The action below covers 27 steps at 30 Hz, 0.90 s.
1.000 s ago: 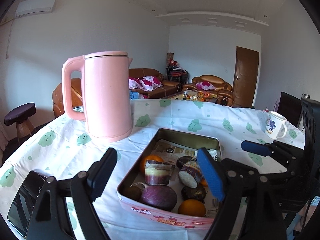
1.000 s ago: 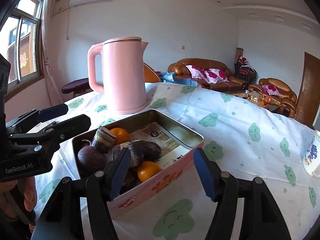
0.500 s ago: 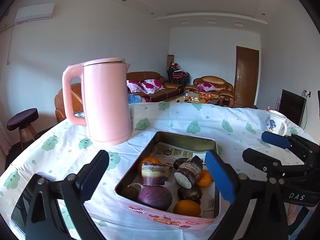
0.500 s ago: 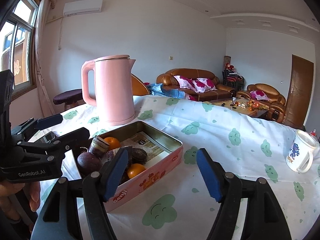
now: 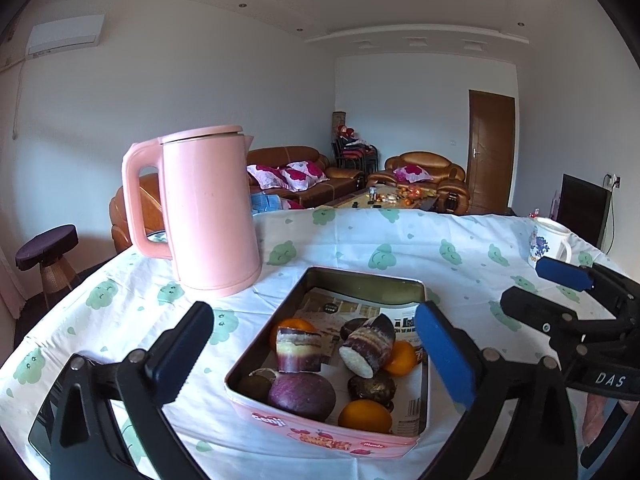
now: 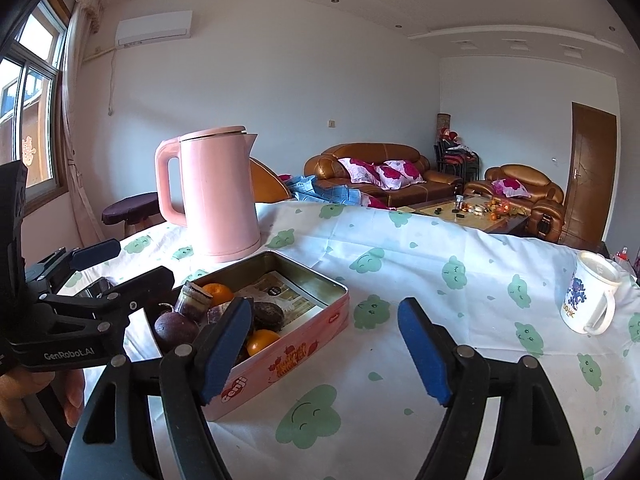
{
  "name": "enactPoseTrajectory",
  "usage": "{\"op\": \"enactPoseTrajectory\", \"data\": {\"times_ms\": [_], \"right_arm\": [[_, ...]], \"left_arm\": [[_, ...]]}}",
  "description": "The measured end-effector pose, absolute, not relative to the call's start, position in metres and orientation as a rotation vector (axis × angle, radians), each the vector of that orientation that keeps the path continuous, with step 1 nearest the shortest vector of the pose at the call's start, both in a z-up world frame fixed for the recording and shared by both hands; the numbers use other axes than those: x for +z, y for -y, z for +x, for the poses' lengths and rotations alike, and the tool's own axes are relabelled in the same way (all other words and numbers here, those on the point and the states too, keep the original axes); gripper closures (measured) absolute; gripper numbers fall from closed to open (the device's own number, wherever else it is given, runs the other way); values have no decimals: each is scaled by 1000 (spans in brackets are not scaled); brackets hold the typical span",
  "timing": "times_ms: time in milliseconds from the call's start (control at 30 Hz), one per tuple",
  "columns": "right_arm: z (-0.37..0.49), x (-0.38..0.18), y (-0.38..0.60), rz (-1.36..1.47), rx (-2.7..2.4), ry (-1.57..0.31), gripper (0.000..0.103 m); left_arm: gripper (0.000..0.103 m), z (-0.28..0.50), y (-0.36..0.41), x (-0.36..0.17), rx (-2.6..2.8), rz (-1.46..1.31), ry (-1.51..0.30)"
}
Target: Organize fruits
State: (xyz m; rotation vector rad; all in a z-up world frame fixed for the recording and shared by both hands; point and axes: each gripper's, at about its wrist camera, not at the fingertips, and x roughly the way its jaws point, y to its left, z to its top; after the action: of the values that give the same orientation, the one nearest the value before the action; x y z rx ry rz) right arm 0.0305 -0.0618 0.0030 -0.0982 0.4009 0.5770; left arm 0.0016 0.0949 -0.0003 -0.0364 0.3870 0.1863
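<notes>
"Genji" on pink tin (image 6: 280,364); "GenRobot.AI" on left gripper (image 6: 70,354) (body).

The left gripper (image 5: 316,354) has its jaws spread very wide, and they are opening more right now. Nothing is pinched between its blue pads (image 5: 444,354). It tips down a little. The right gripper (image 6: 324,346) also tips down a little. Its jaws are apart too, not as wide, and nothing is held between them. A hand (image 6: 28,408) wraps around the left gripper's handle, off to the left of the right gripper. The two grippers sit side by side, near each other.
</notes>
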Motion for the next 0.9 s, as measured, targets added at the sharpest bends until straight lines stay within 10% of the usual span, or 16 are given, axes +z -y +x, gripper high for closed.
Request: {"op": "enactPoseTrajectory", "data": {"times_ms": [900], "right_arm": [[32, -5, 80, -51, 427, -391, 10]], "left_arm": [[0, -2, -86, 5, 179, -12, -372]]}}
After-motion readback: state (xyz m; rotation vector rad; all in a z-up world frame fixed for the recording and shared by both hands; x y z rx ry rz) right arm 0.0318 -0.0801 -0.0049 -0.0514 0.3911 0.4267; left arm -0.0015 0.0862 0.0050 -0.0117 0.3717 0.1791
